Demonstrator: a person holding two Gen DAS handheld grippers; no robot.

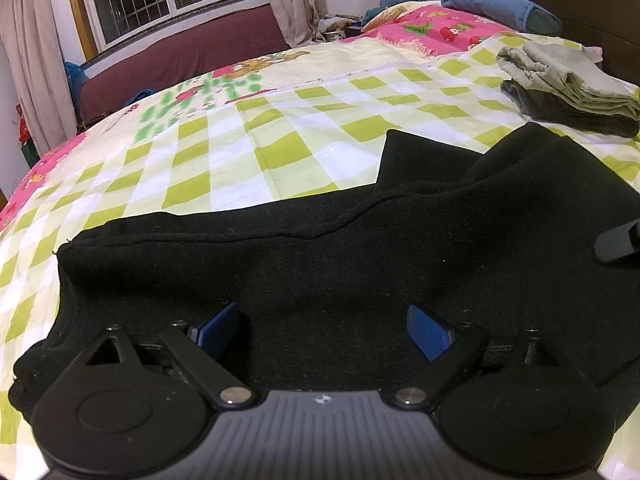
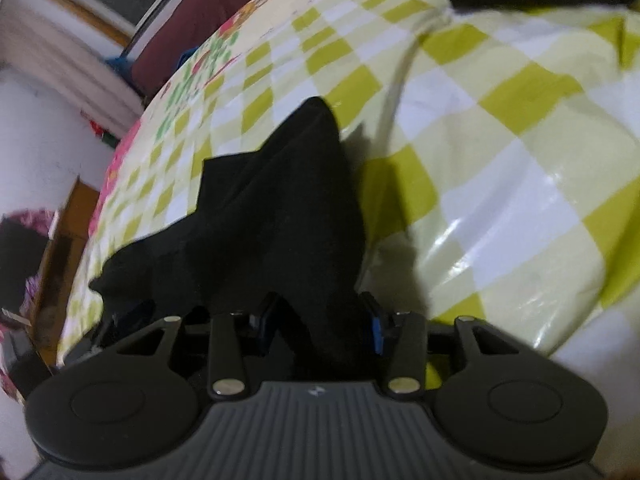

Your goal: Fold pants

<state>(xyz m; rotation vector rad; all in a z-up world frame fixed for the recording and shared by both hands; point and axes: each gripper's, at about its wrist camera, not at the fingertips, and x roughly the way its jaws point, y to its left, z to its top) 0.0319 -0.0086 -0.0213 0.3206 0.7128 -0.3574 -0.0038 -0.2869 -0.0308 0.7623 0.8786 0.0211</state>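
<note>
Black pants (image 1: 360,248) lie across the bed's green-and-white checked sheet (image 1: 240,152), partly folded, with a layer turned up at the right. My left gripper (image 1: 322,330) hovers just over the near part of the cloth, its blue pads (image 1: 426,334) wide apart with nothing between them. In the right wrist view, my right gripper (image 2: 320,326) has its blue pads close on a bunch of the black pants (image 2: 272,208), lifted and draped in a peak. Part of the right gripper (image 1: 618,244) shows at the right edge of the left wrist view.
A stack of folded grey-green and dark clothes (image 1: 568,88) lies at the far right of the bed. A blue bolster (image 1: 500,8) and a pink blanket (image 1: 440,28) lie at the head. A maroon sofa (image 1: 180,60) and a window stand beyond the bed.
</note>
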